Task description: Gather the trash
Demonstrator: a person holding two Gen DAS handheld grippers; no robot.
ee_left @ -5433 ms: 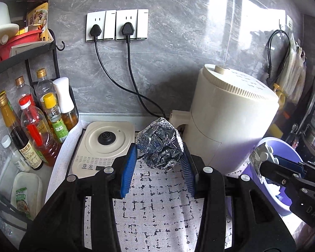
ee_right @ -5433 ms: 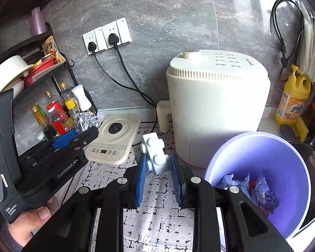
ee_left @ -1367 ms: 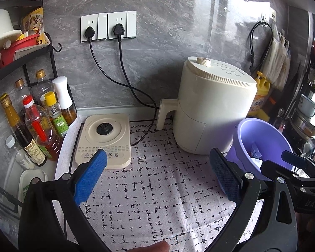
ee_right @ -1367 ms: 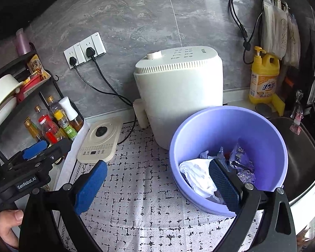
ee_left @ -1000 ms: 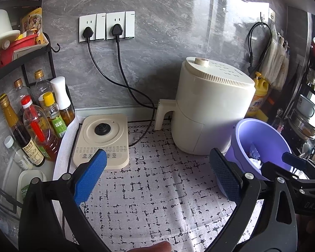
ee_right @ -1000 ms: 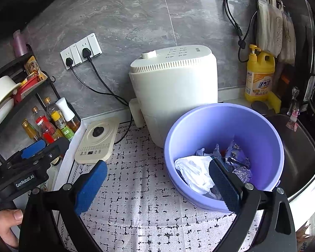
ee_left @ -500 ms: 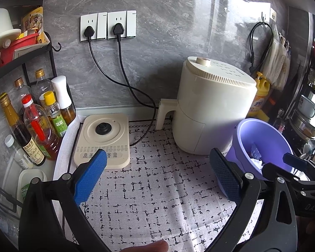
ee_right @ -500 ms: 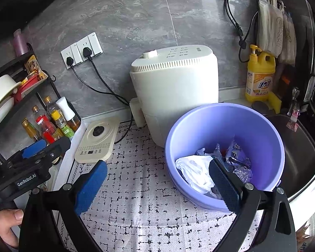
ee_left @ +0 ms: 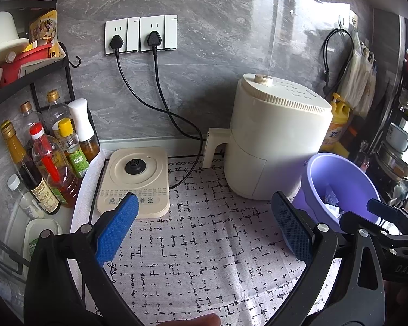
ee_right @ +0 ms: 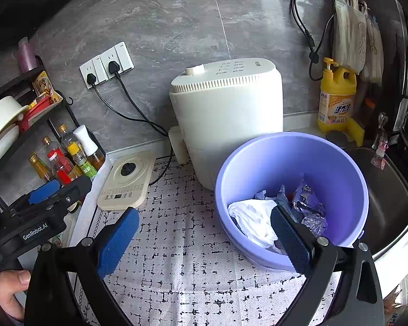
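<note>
A purple plastic basin (ee_right: pixel 340 168) stands on the patterned mat (ee_right: pixel 193 239), to the right of a cream air fryer (ee_right: pixel 228 119). Inside it lie a white crumpled bag (ee_right: pixel 253 220), a foil ball (ee_right: pixel 314 221) and printed wrappers (ee_right: pixel 306 194). My right gripper (ee_right: pixel 204 233) hangs open over the mat with its right pad at the basin's near rim and nothing between the pads. In the left wrist view my left gripper (ee_left: pixel 204 228) is also open and empty above the mat (ee_left: pixel 198 244), and the basin (ee_left: pixel 337 179) sits at the right.
A cream kettle base (ee_left: pixel 136 179) sits at the mat's back left, its cord running to the wall sockets (ee_left: pixel 141 34). Sauce bottles (ee_left: pixel 49 157) crowd a black rack at the left. A yellow detergent bottle (ee_right: pixel 337 97) and a steel sink (ee_right: pixel 386 201) are at the right.
Five seconds ago the left gripper held a foil ball and the right a white plastic piece; both now stand open and empty. Over the last second, only slight camera drift.
</note>
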